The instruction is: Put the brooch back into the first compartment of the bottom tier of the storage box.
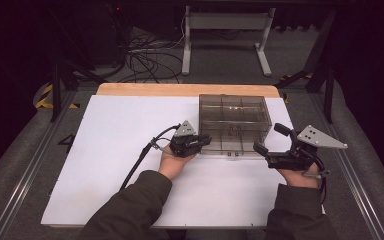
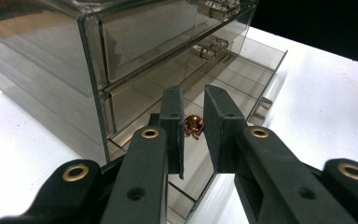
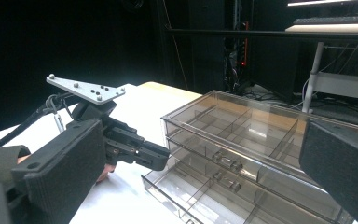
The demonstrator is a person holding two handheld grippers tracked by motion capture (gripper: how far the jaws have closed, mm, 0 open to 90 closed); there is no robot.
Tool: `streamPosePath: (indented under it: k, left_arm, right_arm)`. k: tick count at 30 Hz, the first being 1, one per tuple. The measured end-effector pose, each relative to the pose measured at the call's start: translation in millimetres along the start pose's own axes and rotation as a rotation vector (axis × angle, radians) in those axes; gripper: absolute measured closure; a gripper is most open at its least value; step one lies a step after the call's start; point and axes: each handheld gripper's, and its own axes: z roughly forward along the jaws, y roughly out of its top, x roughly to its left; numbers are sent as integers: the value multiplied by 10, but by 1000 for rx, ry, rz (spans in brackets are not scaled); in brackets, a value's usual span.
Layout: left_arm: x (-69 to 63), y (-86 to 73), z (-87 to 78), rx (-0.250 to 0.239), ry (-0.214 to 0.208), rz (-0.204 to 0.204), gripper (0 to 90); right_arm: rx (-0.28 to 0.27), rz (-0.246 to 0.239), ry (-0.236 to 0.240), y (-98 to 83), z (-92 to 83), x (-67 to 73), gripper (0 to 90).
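A smoky clear plastic drawer box point(image 1: 235, 116) stands on the white table sheet, its bottom drawer point(image 2: 233, 79) pulled out toward me. At the drawer's left front corner my left gripper point(image 1: 203, 140) holds a small shiny copper-coloured piece point(image 2: 193, 125). The jaws are shut on it, just above the open drawer's compartments. The right gripper view also takes in the left gripper point(image 3: 161, 156) beside the drawer point(image 3: 200, 193). My right gripper point(image 1: 269, 138) waits at the box's right front corner, jaws spread wide with nothing between them.
The white sheet point(image 1: 120, 165) covers a wooden tabletop whose far edge point(image 1: 180, 90) shows behind the box. A cable point(image 1: 137, 160) trails from the left gripper across the sheet. Table legs and loose cables lie on the floor beyond.
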Motion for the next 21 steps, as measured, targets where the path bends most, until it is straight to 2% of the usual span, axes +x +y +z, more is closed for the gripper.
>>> streamPosePath:
  k: [10,16,21]
  left_arm:
    - [1,-9,13,7,10,-3,785]
    - [0,-29,33,20,0,-9,760]
    - [6,-8,2,8,2,-5,741]
  right_arm:
    - [1,-1,1,0,2,2,10]
    - [1,-1,2,0,4,3,10]
    - [3,-2,0,-2,6,-1,10]
